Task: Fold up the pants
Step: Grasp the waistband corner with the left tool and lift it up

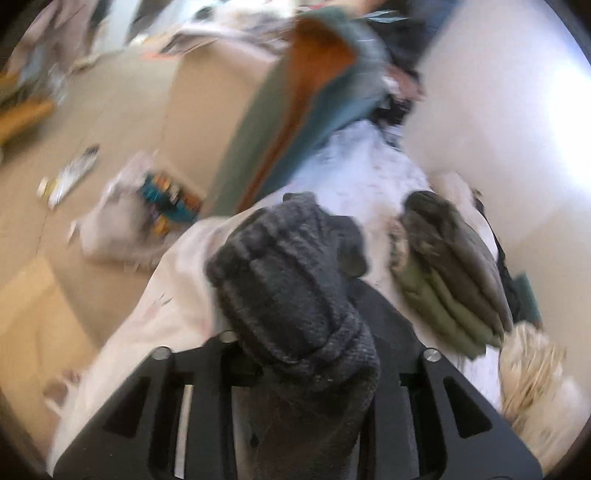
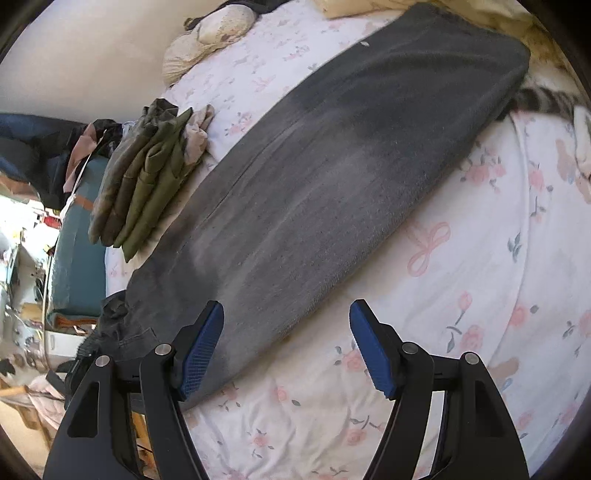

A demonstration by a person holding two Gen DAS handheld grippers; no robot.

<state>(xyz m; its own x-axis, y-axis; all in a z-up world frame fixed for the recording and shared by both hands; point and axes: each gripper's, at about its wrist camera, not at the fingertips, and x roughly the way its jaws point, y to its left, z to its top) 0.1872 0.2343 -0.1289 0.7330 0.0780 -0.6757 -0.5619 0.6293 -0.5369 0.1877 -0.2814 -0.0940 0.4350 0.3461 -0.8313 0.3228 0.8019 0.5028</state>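
while the bed (image 2: 461, 280) fills most of the right wrist view, its white sheet printed with pink flowers and bows, the dark grey pants (image 2: 332, 177) lie flat along it in a long folded strip that runs from the lower left up toward the far right, where the end sits beside a cream blanket (image 2: 369, 7). just beside the strip's left edge a stack of folded olive-green clothes (image 2: 147, 173) rests on the sheet, with a pale crumpled cloth (image 2: 197, 133) touching its upper corner; further up, near the wall (image 2: 81, 48), lies a pair of rounded cream cushions (image 2: 207, 40). off the left side of the bed a teal bag with brown trim (image 2: 79, 251) stands on the floor. the right tool (image 2: 286, 345) hovers over the near edge of the pants with its blue pads (image 2: 373, 350) spread wide apart, one over the fabric and one over bare sheet, gripping nothing. in the blurred left wrist view the left tool (image 1: 295, 369) has a bunched end of the pants (image 1: 291, 280) between its black fingers, with its jaws drawn in close around the cloth; the fingertips are hidden behind the bunched grey fabric, so the exact contact cannot be seen. beyond it the olive stack (image 1: 450, 269) lies on the sheet, and a scatter of wrappers and bags (image 1: 147, 206) litters the beige floor (image 1: 110, 110).
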